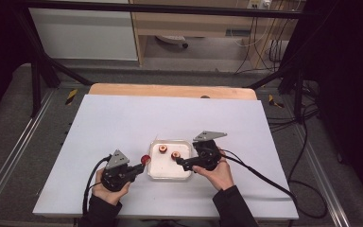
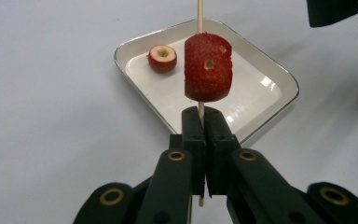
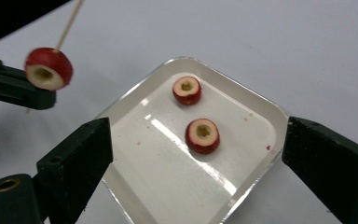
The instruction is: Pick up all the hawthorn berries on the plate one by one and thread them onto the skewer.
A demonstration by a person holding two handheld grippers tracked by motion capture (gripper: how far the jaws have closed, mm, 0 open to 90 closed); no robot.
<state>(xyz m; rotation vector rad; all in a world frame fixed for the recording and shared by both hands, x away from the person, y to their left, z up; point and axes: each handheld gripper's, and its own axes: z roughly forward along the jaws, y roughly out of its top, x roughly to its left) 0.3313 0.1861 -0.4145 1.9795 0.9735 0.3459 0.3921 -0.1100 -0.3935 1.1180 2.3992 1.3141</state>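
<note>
**Skewer clamped on the left, right jaws spread over the dish**

The left gripper [image 2: 200, 122] is clenching a thin wooden skewer [image 2: 200, 14] between its two black jaws, which are standing pressed together with the stick running straight up through the seam. A red fruit slice [image 2: 208, 66] is sitting threaded on the skewer just above the fingertips, apart from them by a short bare stretch of stick; a short end of the skewer is poking out below the jaws. In the high view this gripper [image 1: 139, 169] is hovering just beside the left edge of the white dish [image 1: 152, 170], with the threaded slice [image 1: 145, 159] at its tip.

The right gripper [image 3: 193, 154] is standing released, its jaws spread wide with nothing pressed between them. They are framing the dish [image 3: 135, 186], and a second slice [image 3: 203, 135] is lying flat on the dish floor between the two fingers, touching neither. A third slice [image 3: 187, 90] is lying farther along the dish, beyond the fingertips. In the high view the right gripper [image 1: 182, 163] is pointing in over the dish's right side, a hand [image 1: 217, 175] gripping it from behind. The dish is resting on a white table sheet [image 1: 123, 118].
</note>
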